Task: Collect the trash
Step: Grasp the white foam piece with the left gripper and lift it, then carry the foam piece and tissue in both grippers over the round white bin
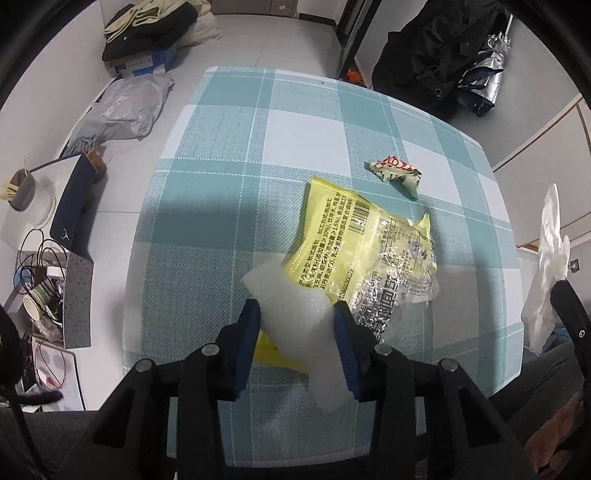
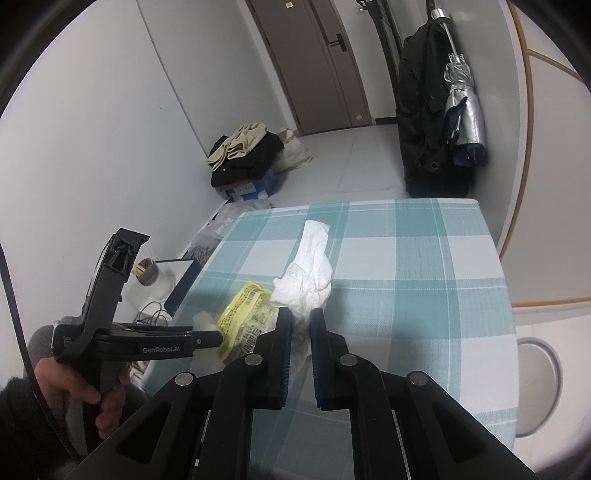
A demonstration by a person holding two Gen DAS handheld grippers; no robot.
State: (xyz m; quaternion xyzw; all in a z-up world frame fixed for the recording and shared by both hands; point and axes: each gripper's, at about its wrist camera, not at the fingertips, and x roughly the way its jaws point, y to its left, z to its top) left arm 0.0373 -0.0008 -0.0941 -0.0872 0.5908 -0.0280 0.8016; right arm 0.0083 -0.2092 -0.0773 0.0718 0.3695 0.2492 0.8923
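Note:
On the teal checked table (image 1: 221, 184) lies a yellow snack wrapper (image 1: 354, 236) with a clear end. A white foam piece (image 1: 288, 295) rests partly on it. My left gripper (image 1: 297, 314) points steeply down and is shut on this foam, with a blue pad against each side. A crumpled red-and-white wrapper (image 1: 395, 171) lies farther back on the cloth. My right gripper (image 2: 300, 321) is shut on a crumpled white tissue (image 2: 310, 269), held above the table (image 2: 424, 277). That tissue (image 1: 546, 266) hangs at the right edge of the left wrist view. A hand grips the left gripper's handle (image 2: 92, 373).
On the floor left of the table are a paper cup (image 1: 35, 302), cables, a navy book (image 1: 72, 199), a grey plastic bag (image 1: 122, 110) and a box with clothes (image 1: 147, 33). A black coat (image 2: 424, 110) and a silver umbrella (image 2: 461, 110) hang at the back right.

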